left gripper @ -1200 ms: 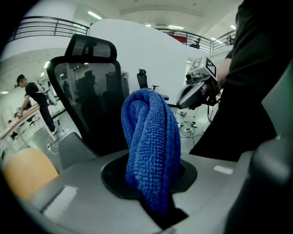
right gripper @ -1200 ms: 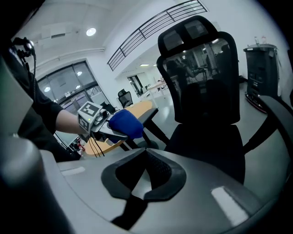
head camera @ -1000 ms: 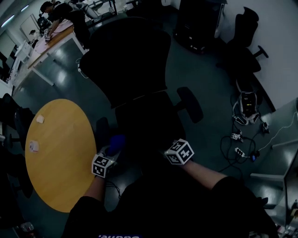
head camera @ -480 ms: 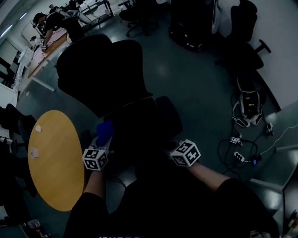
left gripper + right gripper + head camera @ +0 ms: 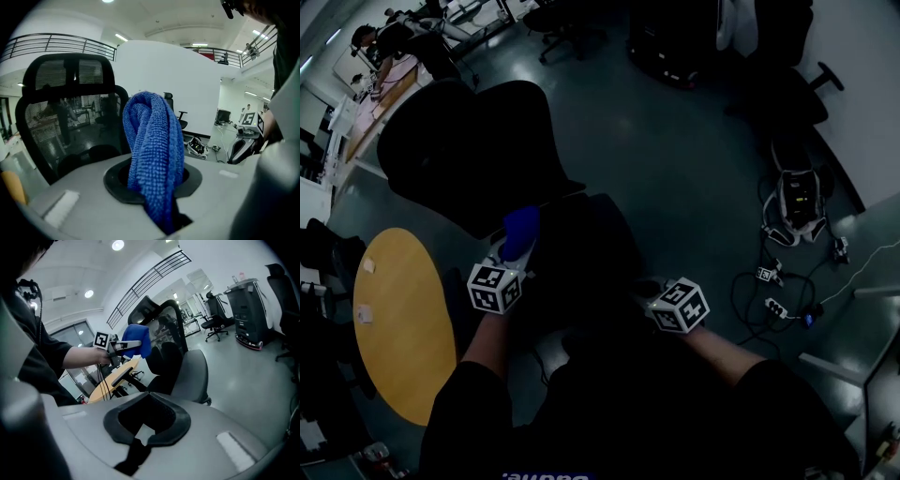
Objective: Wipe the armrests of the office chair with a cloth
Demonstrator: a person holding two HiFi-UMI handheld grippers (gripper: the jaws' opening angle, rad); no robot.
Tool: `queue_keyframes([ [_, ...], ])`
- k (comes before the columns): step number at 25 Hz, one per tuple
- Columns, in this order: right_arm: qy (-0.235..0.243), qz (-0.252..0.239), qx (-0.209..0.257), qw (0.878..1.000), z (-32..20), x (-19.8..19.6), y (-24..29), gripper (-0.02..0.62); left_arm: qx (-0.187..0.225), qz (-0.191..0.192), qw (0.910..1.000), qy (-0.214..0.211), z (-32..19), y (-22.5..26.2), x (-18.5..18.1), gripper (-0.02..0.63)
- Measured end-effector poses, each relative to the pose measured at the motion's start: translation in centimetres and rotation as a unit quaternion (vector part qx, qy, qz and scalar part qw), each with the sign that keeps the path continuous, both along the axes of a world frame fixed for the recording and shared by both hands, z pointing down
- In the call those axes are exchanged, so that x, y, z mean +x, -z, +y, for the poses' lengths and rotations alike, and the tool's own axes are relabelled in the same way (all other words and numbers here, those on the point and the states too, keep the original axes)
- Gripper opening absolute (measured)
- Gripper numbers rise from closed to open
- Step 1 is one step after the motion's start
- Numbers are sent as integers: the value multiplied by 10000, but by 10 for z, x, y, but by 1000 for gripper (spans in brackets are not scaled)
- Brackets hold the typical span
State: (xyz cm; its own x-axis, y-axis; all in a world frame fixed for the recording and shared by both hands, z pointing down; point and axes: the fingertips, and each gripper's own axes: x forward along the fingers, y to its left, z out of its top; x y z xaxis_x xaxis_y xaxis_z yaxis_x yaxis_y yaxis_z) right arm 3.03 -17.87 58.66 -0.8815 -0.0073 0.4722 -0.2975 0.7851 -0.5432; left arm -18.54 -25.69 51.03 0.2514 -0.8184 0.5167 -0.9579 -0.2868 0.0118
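Observation:
The black office chair fills the middle of the head view, with its backrest (image 5: pixel 459 141) at the left and its seat (image 5: pixel 581 244) in front of me. My left gripper (image 5: pixel 508 261) is shut on a blue cloth (image 5: pixel 522 230) above the seat's left side. In the left gripper view the cloth (image 5: pixel 154 159) hangs bunched before the mesh backrest (image 5: pixel 65 108). The right gripper view shows the cloth (image 5: pixel 138 341) raised above a chair armrest (image 5: pixel 123 375). My right gripper (image 5: pixel 649 289) hovers at the seat's right; its jaws are lost in the dark.
A round yellow table (image 5: pixel 394 319) stands close to the chair's left. Cables and power strips (image 5: pixel 787 300) and a small machine (image 5: pixel 795 202) lie on the floor at the right. More chairs (image 5: pixel 787 84) are at the back right, and a person (image 5: pixel 384 37) is at desks far left.
My left gripper has carried the blue cloth forward, away from me, along the chair's left side. The chair now lies further left in view. The right gripper has hardly moved.

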Motion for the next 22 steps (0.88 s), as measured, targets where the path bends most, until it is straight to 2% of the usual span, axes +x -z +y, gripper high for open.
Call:
queue_keyframes([
  [6, -144, 27, -82, 9999, -7, 21, -8, 5, -114, -168, 9990, -402, -42, -11, 32, 109],
  [12, -187, 102, -132, 9997, -11, 36, -17, 5, -438, -313, 9963, -676, -80, -42, 58, 109],
  [22, -182, 169, -413, 9988, -12, 46, -35, 5, -1114, -838, 9847, -1045, -121, -106, 74, 109],
])
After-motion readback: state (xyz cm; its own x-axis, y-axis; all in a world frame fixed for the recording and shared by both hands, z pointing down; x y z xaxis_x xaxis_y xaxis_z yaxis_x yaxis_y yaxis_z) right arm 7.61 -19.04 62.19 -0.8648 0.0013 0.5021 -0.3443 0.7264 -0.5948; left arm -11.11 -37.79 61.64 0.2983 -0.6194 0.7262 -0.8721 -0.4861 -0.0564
